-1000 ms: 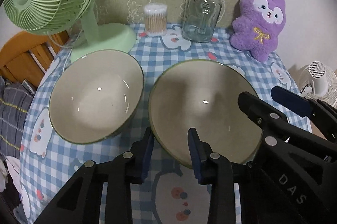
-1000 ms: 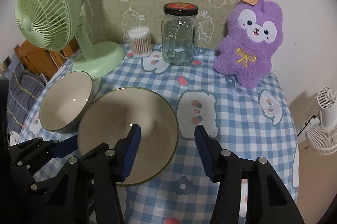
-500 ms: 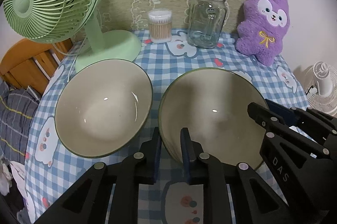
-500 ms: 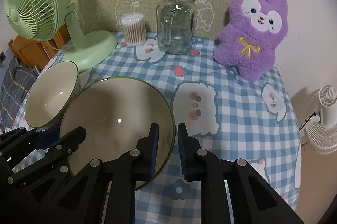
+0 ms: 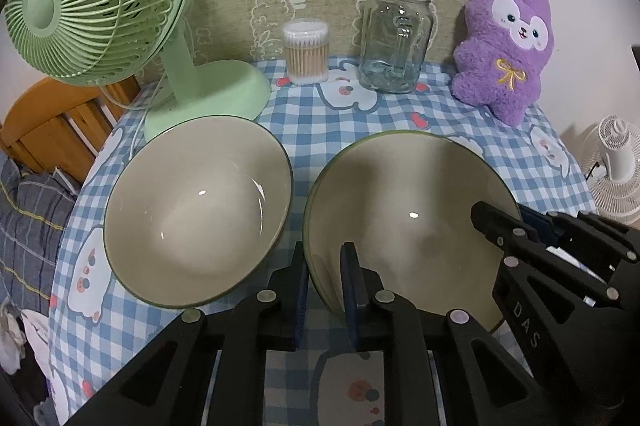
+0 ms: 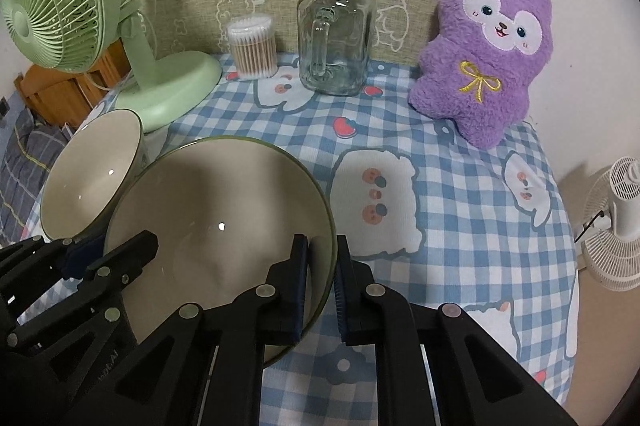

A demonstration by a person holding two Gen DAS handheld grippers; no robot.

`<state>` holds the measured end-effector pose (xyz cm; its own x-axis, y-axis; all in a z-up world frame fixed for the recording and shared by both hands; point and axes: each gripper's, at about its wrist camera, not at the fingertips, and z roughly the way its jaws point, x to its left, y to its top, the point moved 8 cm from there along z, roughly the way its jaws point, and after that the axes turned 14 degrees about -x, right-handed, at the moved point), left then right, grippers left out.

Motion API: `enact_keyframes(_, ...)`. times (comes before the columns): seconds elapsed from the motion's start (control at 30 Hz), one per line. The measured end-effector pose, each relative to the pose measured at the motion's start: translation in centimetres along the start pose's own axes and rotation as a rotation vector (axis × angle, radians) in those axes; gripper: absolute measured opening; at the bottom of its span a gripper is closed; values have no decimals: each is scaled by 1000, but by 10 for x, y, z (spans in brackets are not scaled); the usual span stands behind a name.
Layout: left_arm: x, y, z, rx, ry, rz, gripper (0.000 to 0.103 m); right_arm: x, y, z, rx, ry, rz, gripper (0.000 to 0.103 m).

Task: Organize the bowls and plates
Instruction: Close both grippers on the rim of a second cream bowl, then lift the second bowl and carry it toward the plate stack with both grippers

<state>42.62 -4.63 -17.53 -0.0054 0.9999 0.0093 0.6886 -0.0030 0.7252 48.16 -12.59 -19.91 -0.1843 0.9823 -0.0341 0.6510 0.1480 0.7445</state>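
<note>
Fingers (image 5: 349, 278) pinching bowl (image 5: 400, 209) rim, both sides

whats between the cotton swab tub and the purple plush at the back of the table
The lidded glass jar stands between the cotton swab tub and the purple plush; the right wrist view shows this most clearly.
</note>
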Motion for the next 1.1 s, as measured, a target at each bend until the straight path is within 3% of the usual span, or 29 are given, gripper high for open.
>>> enact_keyframes(0.43, -2, -14, -14, 51, 6, 1, 11, 3, -12, -24, 14, -6, -14, 13)
enact_keyframes(1.1, -31, -30, -70, 15, -1, 38, 11, -14, -36, -92, -22, -20, 13, 13)
